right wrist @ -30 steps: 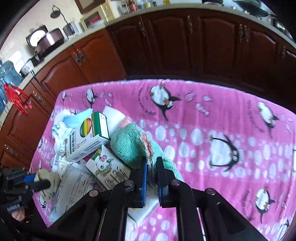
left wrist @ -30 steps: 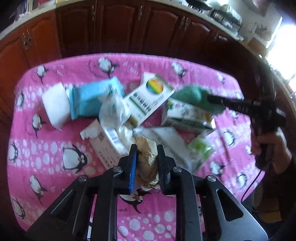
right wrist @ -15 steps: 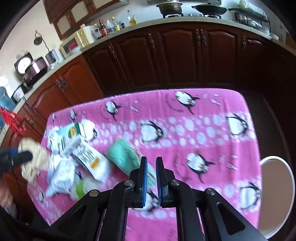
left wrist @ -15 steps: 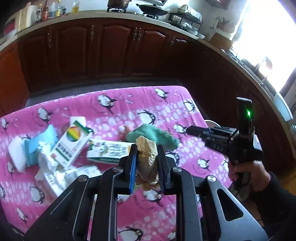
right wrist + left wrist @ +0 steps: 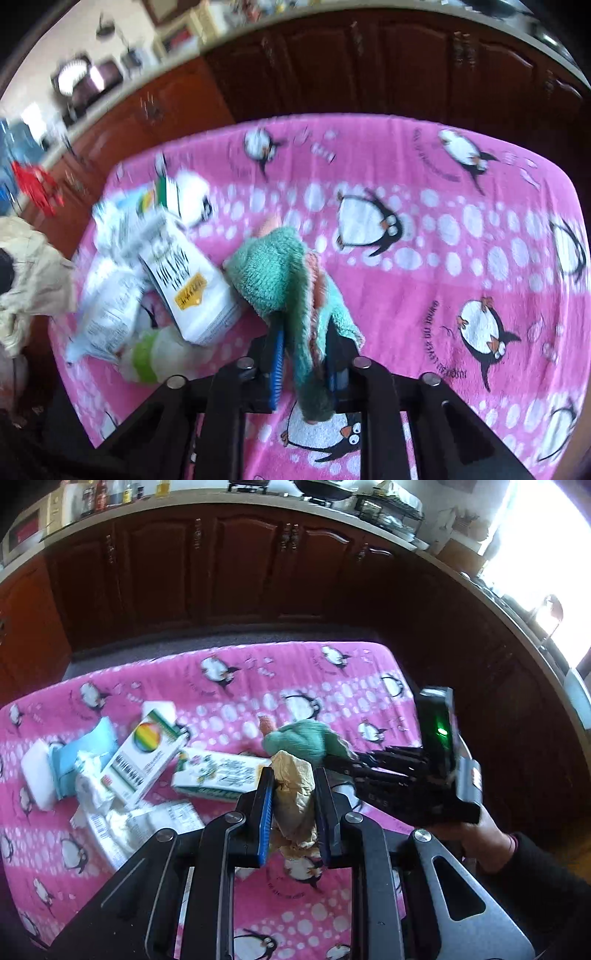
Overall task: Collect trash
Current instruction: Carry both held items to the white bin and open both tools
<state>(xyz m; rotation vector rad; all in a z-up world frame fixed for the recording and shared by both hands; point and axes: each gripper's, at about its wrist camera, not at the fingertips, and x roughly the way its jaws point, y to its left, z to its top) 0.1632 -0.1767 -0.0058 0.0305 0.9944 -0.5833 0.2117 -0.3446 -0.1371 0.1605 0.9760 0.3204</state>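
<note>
Litter pile, far left: the trash you are collecting sits on the left half of the penguin blanket (image 5: 303, 686): a white pad (image 5: 35, 771), a blue packet (image 5: 83, 753), a rainbow-printed box (image 5: 146, 757), crumpled white wrappers (image 5: 144, 816) and a green-and-white carton (image 5: 218, 773), overlapping one another.

Left gripper (image 5: 293, 786): you have it pinched narrow on a crumpled tan paper wad (image 5: 295, 797), held clear above the blanket.

Risk, left: only the wad's middle is squeezed; its loose lower folds hang below the fingers, so a quick swing could shake it free.

Right gripper (image 5: 306, 354): your jaws are closed on a teal terry cloth (image 5: 280, 280), whose far end seems to rest on the blanket beside the carton, though motion blur makes contact hard to judge.

Risk, right: if you lift sideways, the trailing cloth may drag the carton and scatter the pile.

Risk, both: your grippers sit close together over the blanket's near edge, so crossing paths could knock either load loose.

Bin: none shows in either view; you will be carrying blind toward it.
</note>
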